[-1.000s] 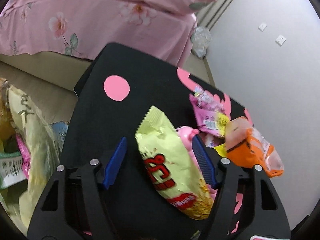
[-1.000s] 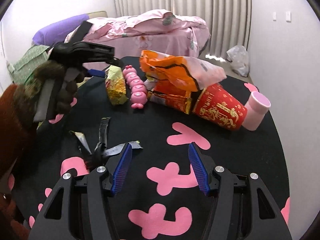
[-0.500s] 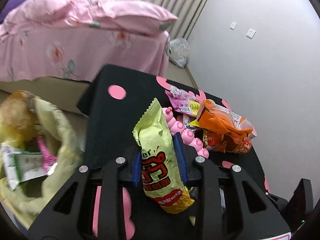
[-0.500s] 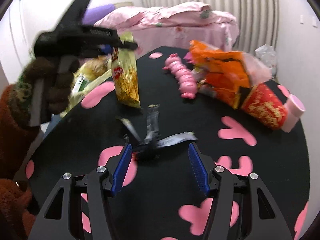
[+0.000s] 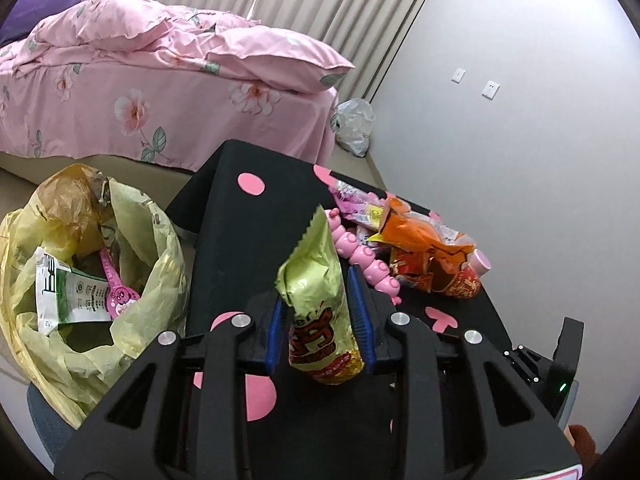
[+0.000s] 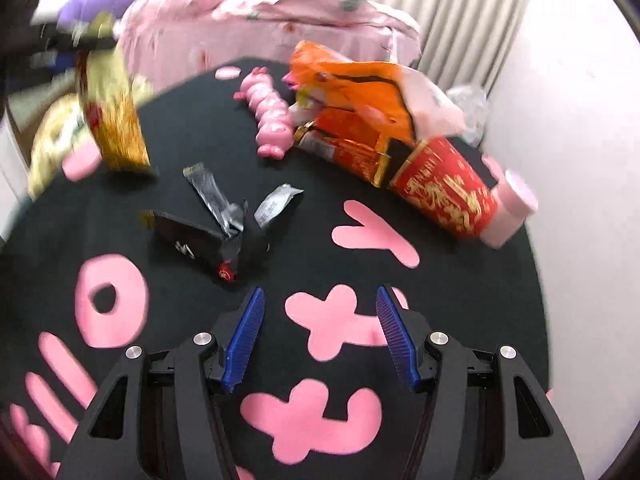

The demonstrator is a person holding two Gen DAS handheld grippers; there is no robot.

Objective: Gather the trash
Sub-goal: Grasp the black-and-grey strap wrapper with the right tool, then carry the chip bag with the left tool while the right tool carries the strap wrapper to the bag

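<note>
My left gripper (image 5: pixel 318 322) is shut on a yellow-green snack packet (image 5: pixel 320 300), held upright above the black table (image 5: pixel 248 232). That same packet (image 6: pixel 112 120) hangs blurred at the far left of the right wrist view. A yellow trash bag (image 5: pixel 92 280) with wrappers inside gapes open beside the table's left edge. My right gripper (image 6: pixel 320 338) is open over the table, with nothing between its blue pads. A torn black and silver wrapper (image 6: pixel 224 220) lies just ahead of it.
A pink caterpillar toy (image 6: pixel 270 120), an orange bag (image 6: pixel 360 80), a red paper cup (image 6: pixel 444 188) and a pink cup (image 6: pixel 512 208) crowd the table's far right. A pink bed (image 5: pixel 140 88) stands behind. A plastic bag (image 5: pixel 354 126) sits by the curtain.
My left gripper closed on the snack packet, lifted it off the table and carried it left toward the bag. The right gripper tipped down closer to the black wrapper.
</note>
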